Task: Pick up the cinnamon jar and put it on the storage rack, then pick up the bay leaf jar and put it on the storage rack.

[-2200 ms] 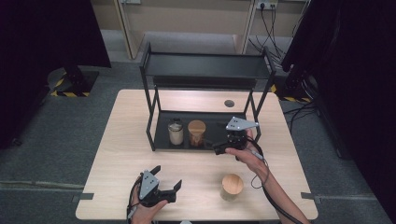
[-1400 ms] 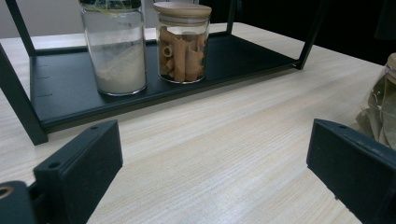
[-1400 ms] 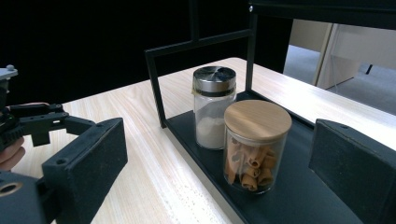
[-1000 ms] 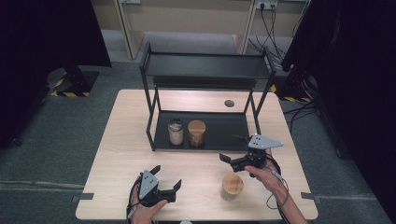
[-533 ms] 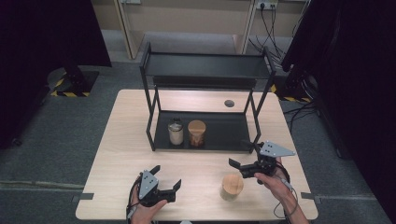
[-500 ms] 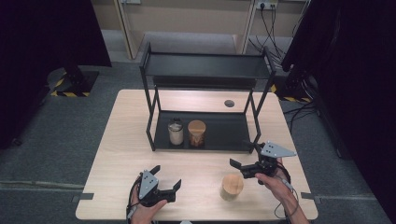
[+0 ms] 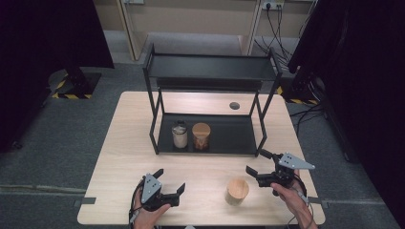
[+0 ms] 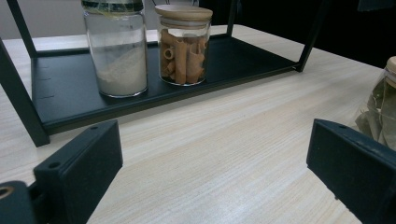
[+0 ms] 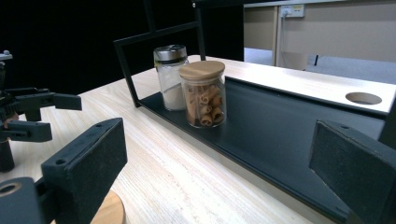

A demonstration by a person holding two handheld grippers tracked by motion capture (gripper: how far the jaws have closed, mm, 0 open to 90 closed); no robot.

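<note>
Left gripper (image 7: 169,191) rests on the counter (image 7: 119,152), jaws wide apart, empty. Right gripper (image 7: 258,162) is spread wide, empty, beside the wood-lidded jar (image 7: 237,191).

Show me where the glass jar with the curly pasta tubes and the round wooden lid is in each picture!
High view: the pasta-filled glass jar with a round wooden lid stands left of centre on the bottom tray of the black metal shelf rack.
Left gripper view: top centre, on that tray.
Right gripper view: centre, near the tray's front edge.
Shared landmark: the glass jar of white powder with a metal lid stands right beside it.
</note>
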